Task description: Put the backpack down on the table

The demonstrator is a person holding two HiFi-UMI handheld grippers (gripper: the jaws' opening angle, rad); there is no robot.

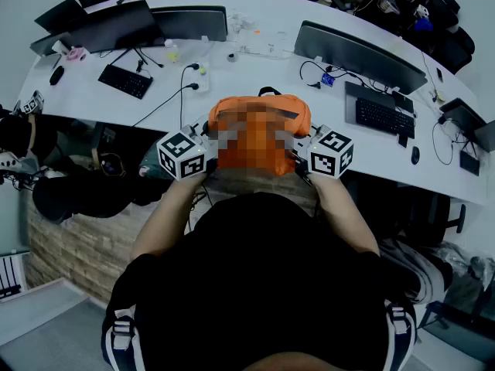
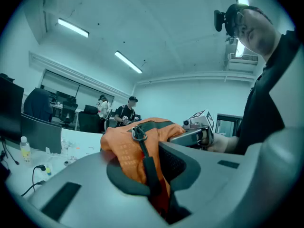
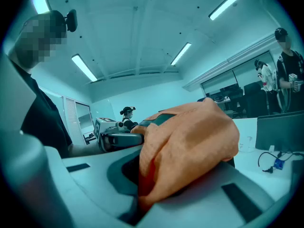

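Note:
An orange backpack (image 1: pixel 261 116) with dark straps hangs between my two grippers, over the near edge of the long white table (image 1: pixel 255 68). My left gripper (image 1: pixel 207 149) is shut on the backpack's left side; in the left gripper view orange cloth (image 2: pixel 124 148) and a dark strap (image 2: pixel 148 167) run down between the jaws. My right gripper (image 1: pixel 298 154) is shut on the right side, with a fold of the orange cloth (image 3: pixel 190 148) pinched between the jaws. A mosaic patch covers the middle of the backpack in the head view.
On the table stand several monitors (image 1: pixel 357 54), keyboards (image 1: pixel 125 80), a computer mouse (image 1: pixel 56 74), cables and a small bottle (image 1: pixel 172 50). A dark office chair (image 1: pixel 69 195) sits at the left. People stand at the back of the room (image 2: pixel 124 112).

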